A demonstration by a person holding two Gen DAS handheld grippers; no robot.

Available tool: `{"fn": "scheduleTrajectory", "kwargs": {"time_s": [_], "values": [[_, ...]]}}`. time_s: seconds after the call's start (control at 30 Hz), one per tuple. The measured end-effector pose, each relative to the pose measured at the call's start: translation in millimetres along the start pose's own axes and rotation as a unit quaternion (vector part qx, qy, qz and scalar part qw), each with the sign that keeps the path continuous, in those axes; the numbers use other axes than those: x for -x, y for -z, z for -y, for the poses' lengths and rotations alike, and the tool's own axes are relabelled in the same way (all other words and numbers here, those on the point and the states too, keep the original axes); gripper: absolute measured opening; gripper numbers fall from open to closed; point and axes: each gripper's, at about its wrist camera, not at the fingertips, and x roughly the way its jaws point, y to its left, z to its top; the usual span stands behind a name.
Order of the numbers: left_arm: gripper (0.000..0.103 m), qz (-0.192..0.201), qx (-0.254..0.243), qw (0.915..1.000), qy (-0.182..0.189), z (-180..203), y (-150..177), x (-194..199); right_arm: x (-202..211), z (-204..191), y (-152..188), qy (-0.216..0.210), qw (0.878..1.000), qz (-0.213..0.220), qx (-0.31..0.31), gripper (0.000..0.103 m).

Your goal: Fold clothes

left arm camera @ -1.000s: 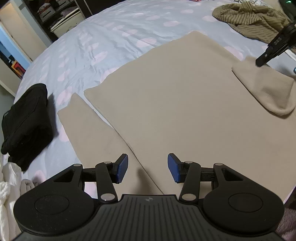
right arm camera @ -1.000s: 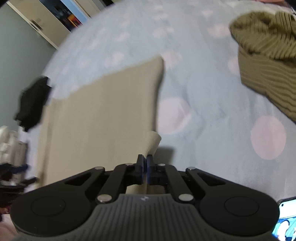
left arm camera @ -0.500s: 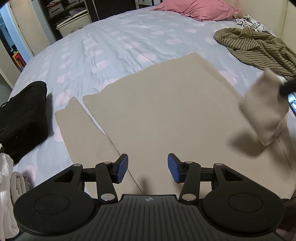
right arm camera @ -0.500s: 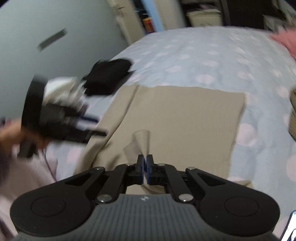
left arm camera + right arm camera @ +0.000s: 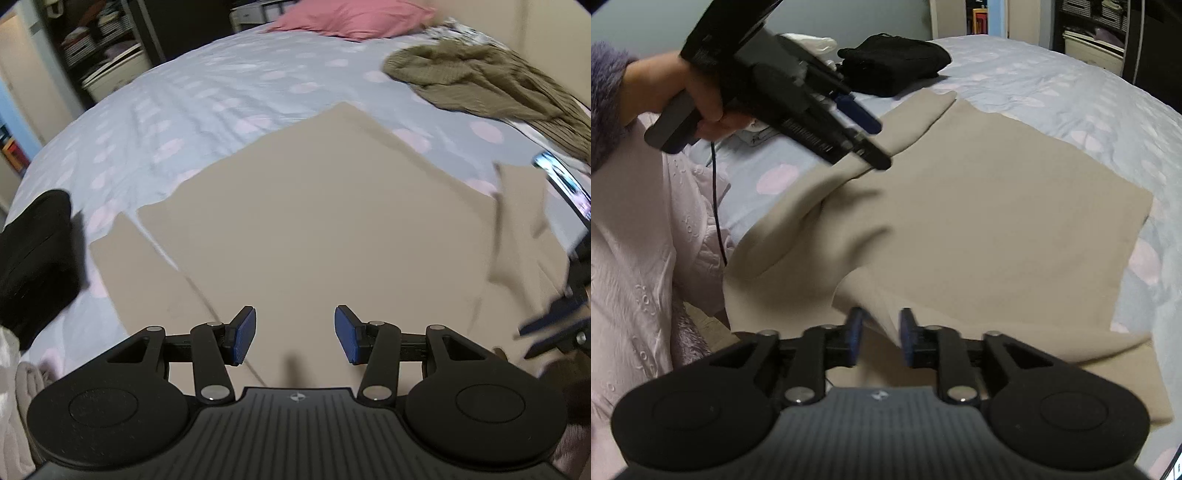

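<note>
A beige garment [image 5: 314,221] lies spread flat on the dotted blue bedsheet [image 5: 207,110], one sleeve [image 5: 147,273] stretched out at its left. My left gripper [image 5: 294,334] hangs open above the garment's near edge with nothing between its blue pads. In the right wrist view the left gripper [image 5: 871,136] is held by a hand over the garment's [image 5: 979,221] far side. My right gripper [image 5: 878,338] is opening. A fold of the other sleeve [image 5: 882,314] still sits loosely between its parted pads, draped back over the garment.
A black folded garment [image 5: 33,258] lies at the bed's left edge, white clothes [image 5: 14,387] below it. An olive knit sweater [image 5: 480,81], a pink pillow [image 5: 351,18] and a lit phone [image 5: 561,181] lie toward the right. A person's pale top [image 5: 646,277] fills the left.
My right gripper swung the beige sleeve from the bed's right side across onto the garment, rolled over, and its shut jaws have parted. The left gripper shifted slightly and stayed open.
</note>
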Motion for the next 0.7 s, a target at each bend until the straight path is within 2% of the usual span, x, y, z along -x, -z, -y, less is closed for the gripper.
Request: {"fn": "scheduleTrajectory", "kwargs": {"time_s": [0.23,0.43,0.53,0.7], "values": [[0.045,0.019,-0.068,0.9962,0.051,33.9,16.7,4.2,8.4,15.5,19.2,0.051,0.999,0.010,-0.010,0.035],[0.046,0.044,-0.083,0.9892,0.112,54.9,24.8,15.5,9.2,21.4,29.9,0.053,0.999,0.001,-0.007,0.037],[0.052,0.070,-0.091,0.9825,0.146,63.0,25.0,26.6,11.2,21.0,31.7,0.052,0.999,0.000,0.007,0.038],[0.053,0.078,-0.127,0.9697,0.194,90.7,24.2,31.7,12.1,36.2,35.0,0.124,0.992,-0.034,0.013,0.041]]}}
